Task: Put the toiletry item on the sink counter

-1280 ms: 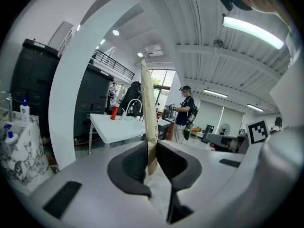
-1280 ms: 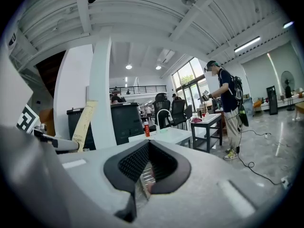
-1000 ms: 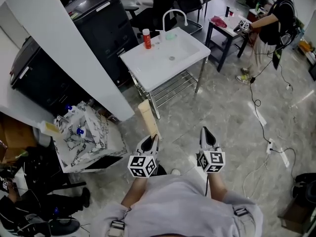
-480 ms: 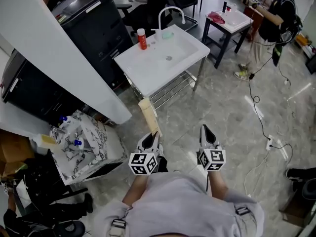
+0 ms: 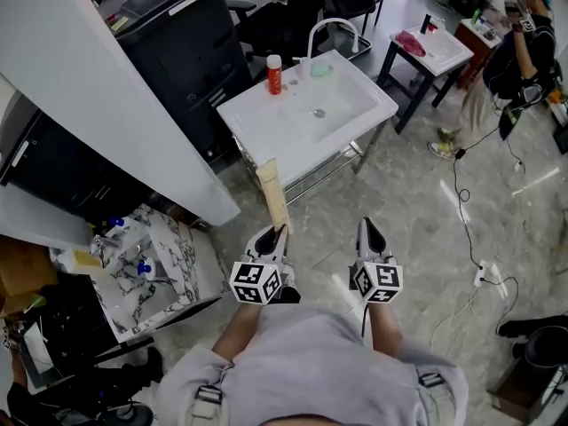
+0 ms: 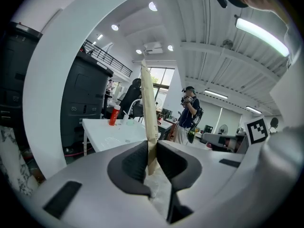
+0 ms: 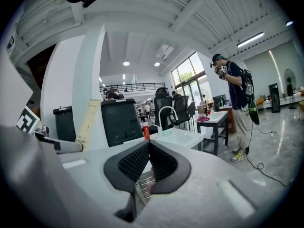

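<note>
Sink counter (image 5: 259,121) sits slightly further right in head view vs 1 s ago, w/ left gripper (image 5: 278,232) clamped on bottom end of upright toothbrush pack (image 5: 273,192), which looks light, thin, crushable, so hold low & gently; right gripper (image 5: 367,229) closed, empty.

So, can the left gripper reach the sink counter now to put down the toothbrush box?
Probably not yet. The left gripper, shut on the toothbrush box, looks short of the sink counter, with floor between them. Nothing seems to block the way; a step forward should do.
</note>
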A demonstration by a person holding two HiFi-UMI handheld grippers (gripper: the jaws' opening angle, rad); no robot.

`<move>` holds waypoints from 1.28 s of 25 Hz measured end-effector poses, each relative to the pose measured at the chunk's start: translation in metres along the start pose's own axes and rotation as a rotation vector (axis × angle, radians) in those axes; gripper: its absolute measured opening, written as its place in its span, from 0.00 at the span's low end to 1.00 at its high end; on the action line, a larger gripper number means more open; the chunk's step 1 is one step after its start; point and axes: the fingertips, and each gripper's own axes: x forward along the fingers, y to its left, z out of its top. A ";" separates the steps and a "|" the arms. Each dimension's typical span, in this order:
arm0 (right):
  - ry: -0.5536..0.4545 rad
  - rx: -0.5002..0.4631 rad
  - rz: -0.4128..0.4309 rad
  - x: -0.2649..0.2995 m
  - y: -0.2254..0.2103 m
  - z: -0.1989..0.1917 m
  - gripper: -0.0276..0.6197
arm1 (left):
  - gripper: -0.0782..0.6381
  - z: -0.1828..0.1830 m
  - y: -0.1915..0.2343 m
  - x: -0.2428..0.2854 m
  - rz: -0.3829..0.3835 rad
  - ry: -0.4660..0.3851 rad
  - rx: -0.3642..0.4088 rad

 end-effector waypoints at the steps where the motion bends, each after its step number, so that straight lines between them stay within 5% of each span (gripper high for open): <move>1: -0.001 -0.001 0.002 0.009 0.004 0.002 0.05 | 0.18 0.004 0.008 0.003 0.001 0.000 -0.002; 14: -0.034 0.012 -0.036 0.091 0.026 0.020 0.05 | 0.18 0.048 0.082 0.052 -0.025 -0.002 0.021; 32: -0.003 0.015 0.015 0.169 -0.014 0.037 0.05 | 0.18 0.067 0.105 0.120 0.052 0.013 -0.015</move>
